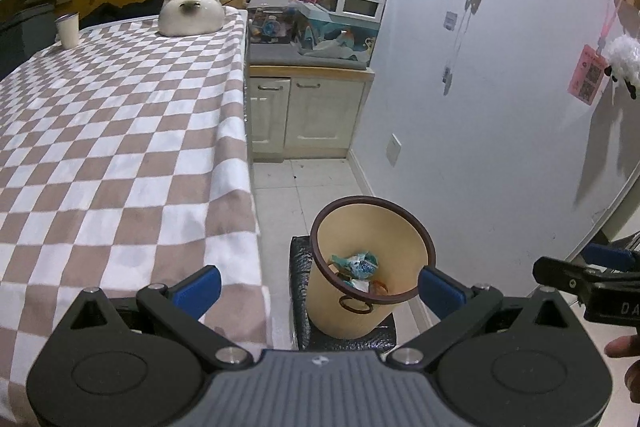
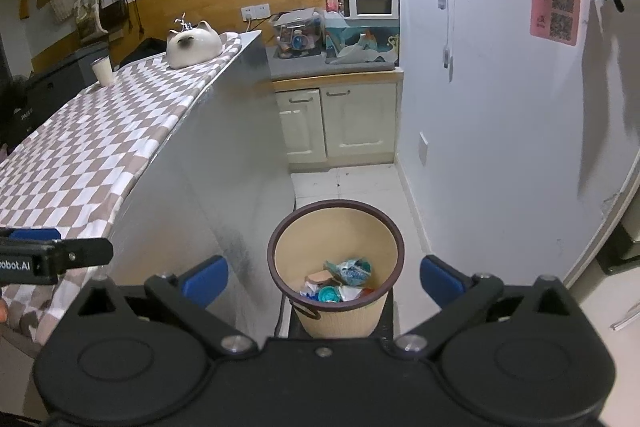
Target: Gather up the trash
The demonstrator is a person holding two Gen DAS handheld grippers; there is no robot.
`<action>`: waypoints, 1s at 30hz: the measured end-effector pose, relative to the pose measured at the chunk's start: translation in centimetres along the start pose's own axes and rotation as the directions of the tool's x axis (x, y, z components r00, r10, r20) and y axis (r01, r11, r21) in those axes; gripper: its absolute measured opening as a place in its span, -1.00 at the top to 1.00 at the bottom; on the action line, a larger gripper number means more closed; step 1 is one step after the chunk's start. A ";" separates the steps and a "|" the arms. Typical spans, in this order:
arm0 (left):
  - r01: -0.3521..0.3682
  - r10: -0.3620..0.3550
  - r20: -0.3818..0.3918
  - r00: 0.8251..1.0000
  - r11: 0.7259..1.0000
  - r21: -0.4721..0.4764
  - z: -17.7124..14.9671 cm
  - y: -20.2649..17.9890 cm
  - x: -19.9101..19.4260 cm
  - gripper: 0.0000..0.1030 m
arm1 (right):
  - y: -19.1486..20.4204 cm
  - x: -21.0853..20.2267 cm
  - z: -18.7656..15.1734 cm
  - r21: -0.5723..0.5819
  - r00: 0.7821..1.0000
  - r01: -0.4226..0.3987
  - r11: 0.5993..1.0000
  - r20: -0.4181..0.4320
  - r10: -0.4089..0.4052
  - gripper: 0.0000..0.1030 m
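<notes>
Left tool (image 1: 320, 285) and right tool (image 2: 324, 277) both spread wide, empty.

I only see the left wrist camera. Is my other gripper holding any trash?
Observer: No. The right gripper is open, and there is nothing between its blue fingers.
Child: What's deep down in the bin? I mostly see wrappers.
Observer: The right wrist view looks further into the trash bin. There's a round teal piece below the crumpled wrapper.
Child: What's under the checkered cloth?
Observer: A plain grey side panel runs down below the edge of the checkered cloth, right next to the bin.
</notes>
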State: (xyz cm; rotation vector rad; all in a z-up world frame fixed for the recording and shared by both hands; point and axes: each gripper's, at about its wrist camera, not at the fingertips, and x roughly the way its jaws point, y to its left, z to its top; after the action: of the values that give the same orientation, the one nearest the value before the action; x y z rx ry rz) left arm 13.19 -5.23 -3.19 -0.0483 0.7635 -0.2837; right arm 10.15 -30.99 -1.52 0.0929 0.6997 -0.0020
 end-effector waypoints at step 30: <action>-0.070 0.069 0.050 0.996 0.997 0.025 -2.5 0.9 -2.2 -1.00 | 2.3 -1.1 -1.3 -0.023 0.999 0.025 0.999 0.026 -0.025 -1.00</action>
State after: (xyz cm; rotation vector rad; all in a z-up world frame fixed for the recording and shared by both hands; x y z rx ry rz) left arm 10.18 -3.58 -3.66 -0.0035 0.7112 -0.2256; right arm 8.51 -28.62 -1.61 0.0618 0.6748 -0.0192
